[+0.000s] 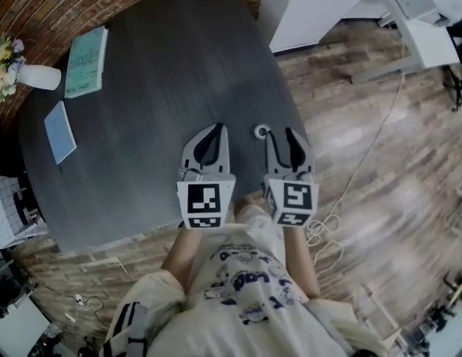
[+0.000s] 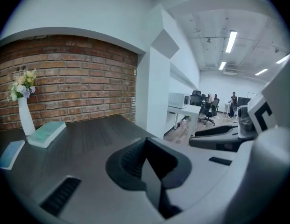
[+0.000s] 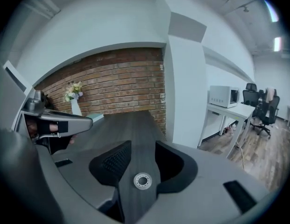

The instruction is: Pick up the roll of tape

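A small white roll of tape (image 1: 261, 132) lies flat on the dark wooden table (image 1: 156, 73), close to its right edge. In the right gripper view the roll of tape (image 3: 142, 180) sits on the tabletop in the gap between the two jaws, and neither pad touches it. My right gripper (image 1: 280, 134) is open, low over the table (image 3: 135, 125). To its left my left gripper (image 1: 214, 131) is shut with nothing in it; in the left gripper view its jaws (image 2: 145, 148) meet over bare tabletop.
A green book (image 1: 86, 62), a blue booklet (image 1: 60, 131) and a white vase with flowers (image 1: 37, 76) stand at the table's far left. The table's edge runs just right of the tape. White cable (image 1: 327, 229) lies on the wood floor. White furniture (image 1: 320, 6) stands beyond.
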A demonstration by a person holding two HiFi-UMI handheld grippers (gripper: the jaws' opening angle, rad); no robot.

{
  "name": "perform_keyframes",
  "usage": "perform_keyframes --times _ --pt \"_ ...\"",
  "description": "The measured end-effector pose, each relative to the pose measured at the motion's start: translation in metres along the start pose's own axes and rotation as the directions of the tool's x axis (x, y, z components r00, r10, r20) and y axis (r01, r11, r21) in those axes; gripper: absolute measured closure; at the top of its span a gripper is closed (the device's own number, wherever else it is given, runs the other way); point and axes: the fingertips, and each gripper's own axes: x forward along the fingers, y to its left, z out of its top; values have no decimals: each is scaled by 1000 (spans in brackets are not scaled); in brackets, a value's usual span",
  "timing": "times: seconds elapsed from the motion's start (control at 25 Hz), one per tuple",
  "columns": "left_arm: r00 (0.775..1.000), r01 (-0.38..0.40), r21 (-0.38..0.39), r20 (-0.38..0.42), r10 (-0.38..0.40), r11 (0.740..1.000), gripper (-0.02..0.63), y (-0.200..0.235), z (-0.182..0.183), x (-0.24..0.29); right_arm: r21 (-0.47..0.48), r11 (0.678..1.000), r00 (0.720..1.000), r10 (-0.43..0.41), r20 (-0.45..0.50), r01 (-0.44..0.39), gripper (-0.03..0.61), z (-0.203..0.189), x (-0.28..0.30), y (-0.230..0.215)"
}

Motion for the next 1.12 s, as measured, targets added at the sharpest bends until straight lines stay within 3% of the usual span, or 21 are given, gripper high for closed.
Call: perform_keyframes --times 0.4,0.6,1.12 --pt "993 -82 -41 -90 78 996 612 21 -33 -5 -17 996 988 79 -129 -82 363 -35 29 10" --pt "987 -104 -56 -130 96 993 612 34 -49 -10 -62 995 973 56 -225 -71 351 -65 40 7" --pt "972 -122 -76 -210 103 990 612 53 -84 -15 -78 996 941 16 -338 -45 351 -95 62 4"
